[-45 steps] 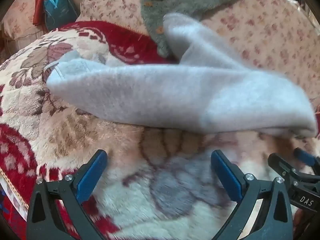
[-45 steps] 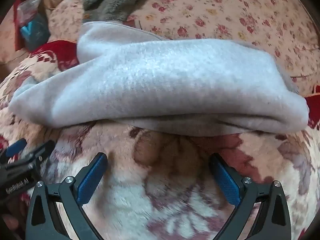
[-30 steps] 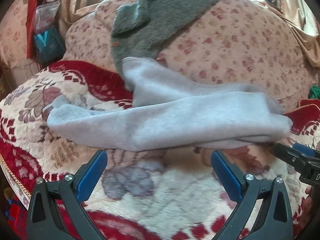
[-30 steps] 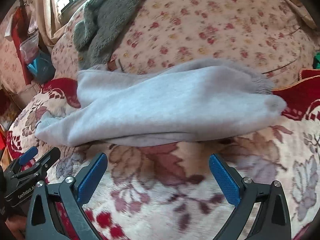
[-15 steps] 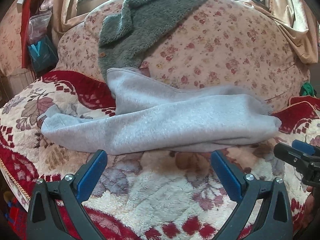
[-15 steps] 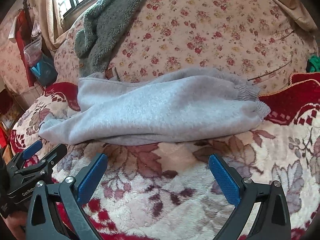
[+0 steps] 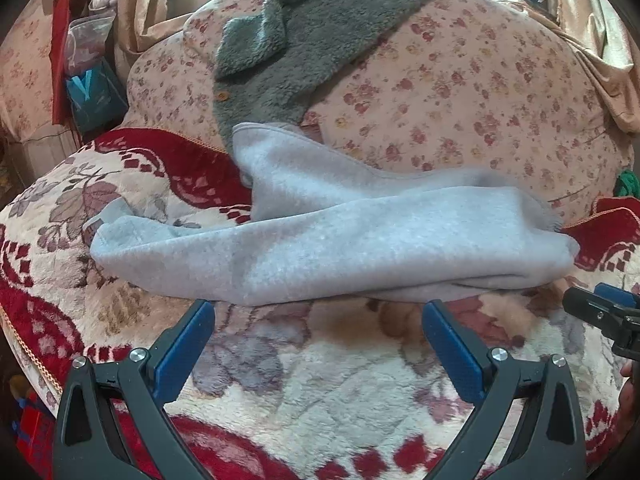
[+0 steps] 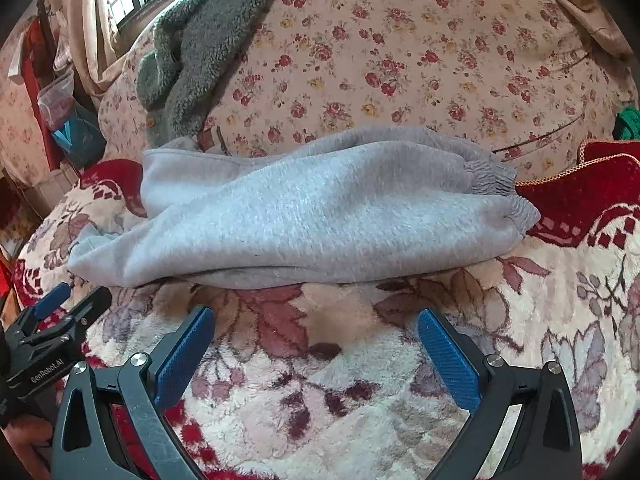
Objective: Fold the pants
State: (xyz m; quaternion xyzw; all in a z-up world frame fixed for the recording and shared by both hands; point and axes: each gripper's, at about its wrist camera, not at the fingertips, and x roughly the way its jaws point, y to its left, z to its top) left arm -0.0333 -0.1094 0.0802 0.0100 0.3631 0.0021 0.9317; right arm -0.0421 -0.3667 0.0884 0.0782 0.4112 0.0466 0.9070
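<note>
- The grey pants [image 7: 332,248] lie folded lengthwise across the far part of the floral blanket [image 7: 320,380], their elastic cuffs [image 8: 508,196] toward its right edge.
- The left gripper [image 7: 318,334] hovers released, nearer the blanket's front edge (nothing between its blue pads).
- The right gripper [image 8: 316,338] is likewise spread wide, empty.
- A dark fleece garment [image 7: 320,28] drapes the flowered cushion [image 8: 400,52] behind.

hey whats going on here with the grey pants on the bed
A person is folding a pair of grey pants with a handheld gripper in each hand. The pants lie folded over on a floral blanket, cuffs to the right. Both the left gripper and the right gripper hover just short of the pants, jaws open and holding nothing. A dark fleece garment drapes over the flowered cushion behind.
</note>
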